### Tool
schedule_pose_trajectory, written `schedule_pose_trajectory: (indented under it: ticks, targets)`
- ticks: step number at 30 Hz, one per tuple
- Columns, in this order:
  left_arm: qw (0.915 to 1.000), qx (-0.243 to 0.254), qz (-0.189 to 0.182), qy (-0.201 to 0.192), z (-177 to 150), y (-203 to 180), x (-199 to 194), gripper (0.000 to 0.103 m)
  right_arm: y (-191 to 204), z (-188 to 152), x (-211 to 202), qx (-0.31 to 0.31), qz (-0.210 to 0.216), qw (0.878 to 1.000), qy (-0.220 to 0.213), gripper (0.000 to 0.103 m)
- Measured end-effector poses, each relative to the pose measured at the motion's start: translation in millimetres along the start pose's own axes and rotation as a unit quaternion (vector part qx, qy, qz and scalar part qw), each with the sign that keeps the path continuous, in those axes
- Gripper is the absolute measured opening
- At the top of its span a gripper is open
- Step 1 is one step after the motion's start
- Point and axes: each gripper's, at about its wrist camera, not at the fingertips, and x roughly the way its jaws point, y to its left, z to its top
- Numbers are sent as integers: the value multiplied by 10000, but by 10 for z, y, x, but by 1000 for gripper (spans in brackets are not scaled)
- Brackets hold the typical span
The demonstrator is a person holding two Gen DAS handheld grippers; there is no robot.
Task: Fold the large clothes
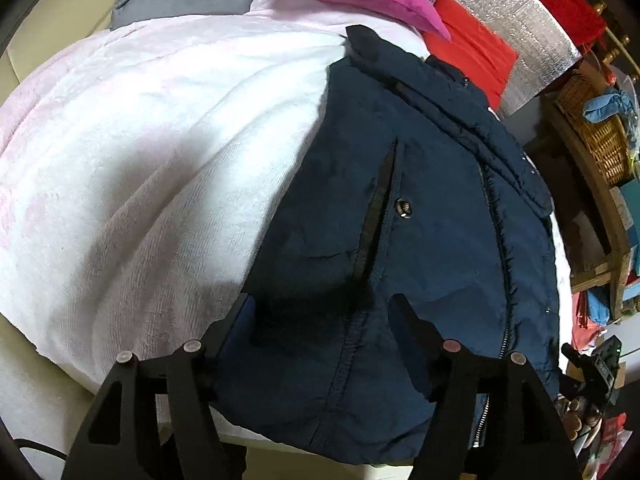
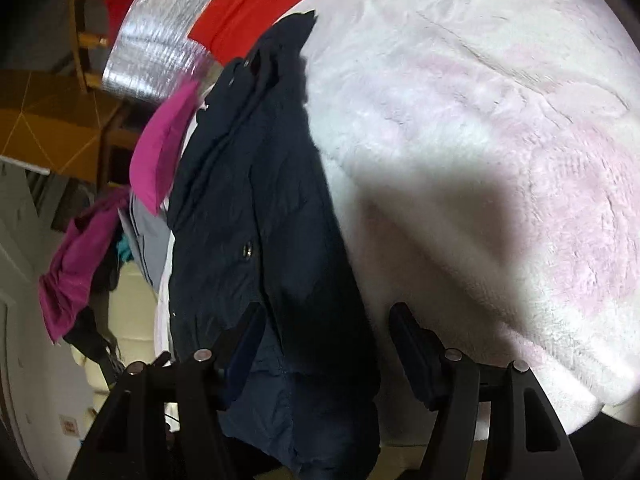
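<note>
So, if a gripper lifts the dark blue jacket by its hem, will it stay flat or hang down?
The dark blue jacket will probably sag: it already lies in soft creases on the white fleece blanket. It looks padded, so likely bulky but fairly light. Its smooth shell may slip between the pads.

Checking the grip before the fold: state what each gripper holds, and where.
Nothing is gripped. The left gripper and right gripper stand open over the navy jacket near its hem.
</note>
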Motion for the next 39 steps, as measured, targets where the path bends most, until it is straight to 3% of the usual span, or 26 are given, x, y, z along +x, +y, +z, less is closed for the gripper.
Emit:
schedule_pose_trajectory:
  ticks: [7, 10, 11, 14, 18, 21, 23, 26, 29, 31, 33, 39]
  targets:
    - [9970, 533, 559, -84, -116, -176, 33, 68, -93, 31, 17, 144, 333, 9993, 92, 80]
    - [9934, 800, 810, -158, -198, -266, 37, 62, -28, 28, 43, -129, 498, 9986, 146, 95]
    - [9923, 866, 865, -194, -220, -293, 35, 61, 23, 22, 61, -328, 473, 9981, 201, 101]
    - [9890, 1022, 1025, -296, -290, -361, 26, 59, 190, -32, 103, -885, 93, 9957, 264, 102]
    - [9851, 1175, 1192, -396, -351, -427, 22, 58, 216, -75, 83, -937, -58, 9954, 184, 102]
    - [9829, 1250, 1277, -444, -369, -467, 29, 58, 230, -137, 23, -915, -357, 9951, 64, 82]
    - [9817, 1291, 1319, -464, -370, -477, 33, 58, 228, -194, -16, -989, -529, 9937, 20, 56]
    - [9805, 1347, 1344, -488, -381, -494, 33, 58, 273, -251, -74, -1175, -472, 9919, -12, 54]
    - [9796, 1391, 1353, -513, -401, -508, 25, 58, 377, -355, -127, -1324, 62, 9911, 99, 47]
    - [9791, 1415, 1363, -526, -409, -519, 24, 58, 444, -410, -113, -1563, -214, 9875, 2, 47]
    - [9784, 1449, 1371, -540, -412, -528, 24, 58, 370, -396, 3, -1411, -444, 9888, 196, 47]
    - [9776, 1495, 1373, -564, -427, -549, 14, 58, 302, -406, -76, -1309, -226, 9911, 130, 47]
